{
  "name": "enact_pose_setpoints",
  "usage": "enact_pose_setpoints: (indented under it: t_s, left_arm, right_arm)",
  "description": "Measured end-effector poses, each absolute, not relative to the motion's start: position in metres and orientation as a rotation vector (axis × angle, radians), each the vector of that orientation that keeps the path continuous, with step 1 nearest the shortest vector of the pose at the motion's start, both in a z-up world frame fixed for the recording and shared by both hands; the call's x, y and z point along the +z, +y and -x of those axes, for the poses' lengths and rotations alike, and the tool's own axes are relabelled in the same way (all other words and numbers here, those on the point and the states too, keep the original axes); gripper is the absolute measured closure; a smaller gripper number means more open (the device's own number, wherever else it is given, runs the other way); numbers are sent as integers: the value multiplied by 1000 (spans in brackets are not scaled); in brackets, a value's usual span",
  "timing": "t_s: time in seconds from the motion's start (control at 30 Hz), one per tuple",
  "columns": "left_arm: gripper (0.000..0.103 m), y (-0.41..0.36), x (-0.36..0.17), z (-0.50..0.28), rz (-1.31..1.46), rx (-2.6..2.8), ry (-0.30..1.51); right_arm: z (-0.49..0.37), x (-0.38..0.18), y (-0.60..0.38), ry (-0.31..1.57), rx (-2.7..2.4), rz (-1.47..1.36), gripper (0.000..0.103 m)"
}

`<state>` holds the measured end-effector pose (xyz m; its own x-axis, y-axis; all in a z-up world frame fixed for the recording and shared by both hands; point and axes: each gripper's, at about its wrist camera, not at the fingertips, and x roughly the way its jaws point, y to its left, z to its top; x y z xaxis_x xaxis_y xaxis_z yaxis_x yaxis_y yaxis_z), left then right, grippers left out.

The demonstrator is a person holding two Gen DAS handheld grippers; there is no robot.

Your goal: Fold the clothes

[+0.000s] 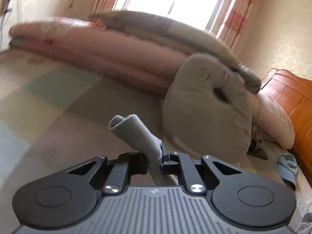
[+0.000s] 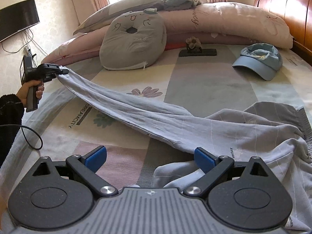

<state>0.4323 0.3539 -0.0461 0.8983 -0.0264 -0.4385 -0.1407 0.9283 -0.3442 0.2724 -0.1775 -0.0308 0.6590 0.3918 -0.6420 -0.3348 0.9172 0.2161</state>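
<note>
The right gripper (image 2: 150, 159) stands spread wide, its blue pads (image 2: 96, 159) apart with nothing pinched; the right-hand pad sits just at the edge of the bunched light grey-blue garment (image 2: 243, 136), which lies heaped on the bed sheet (image 2: 204, 81) in front of and to the right of this gripper. The left gripper (image 1: 156, 157) is pressed together on a rolled end of that same garment (image 1: 136, 134), the cloth sticking up and forward between its jaws. In the right wrist view, this left gripper (image 2: 62, 71) is held by a hand (image 2: 32, 90) in a dark sleeve at the far left, and the garment's long leg or sleeve stretches taut from it, lifted off the sheet, back to the heap.

Farther on lie a blue cap (image 2: 259, 60), a grey cushion (image 2: 134, 42) with a hole in it, and a small flower ornament on a dark base (image 2: 197, 48). Behind them are folded pink quilts (image 2: 224, 19), then a wooden headboard (image 2: 282, 5), curtains and a window.
</note>
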Motion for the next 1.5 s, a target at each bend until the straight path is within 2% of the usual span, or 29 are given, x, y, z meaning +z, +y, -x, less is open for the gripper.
enact_pose_setpoints:
  t_s: [0.17, 0.37, 0.53, 0.57, 0.8, 0.93, 1.23, 1.5]
  left_arm:
    - [93, 354, -30, -443, 351, 13, 390]
    - [87, 354, -71, -455, 303, 109, 610]
    - [71, 365, -80, -447, 277, 216, 736]
    - [65, 368, -77, -444, 279, 229, 747]
    - [63, 354, -47, -413, 167, 309, 782]
    - [57, 320, -34, -394, 123, 218, 791]
    - [46, 187, -38, -371, 1, -76, 843]
    - [39, 67, -64, -371, -217, -222, 724]
  right_arm:
    - [-270, -30, -177, 742, 394, -83, 4]
    - [-263, -29, -175, 743, 396, -83, 4]
    - [-254, -21, -176, 729, 400, -81, 4]
    - [-251, -19, -176, 726, 401, -82, 4]
    - [-230, -7, -177, 707, 428, -81, 4]
    - [-216, -4, -176, 703, 451, -82, 4]
    - [-199, -26, -176, 748, 479, -61, 4]
    - [-208, -60, -179, 786, 472, -41, 4]
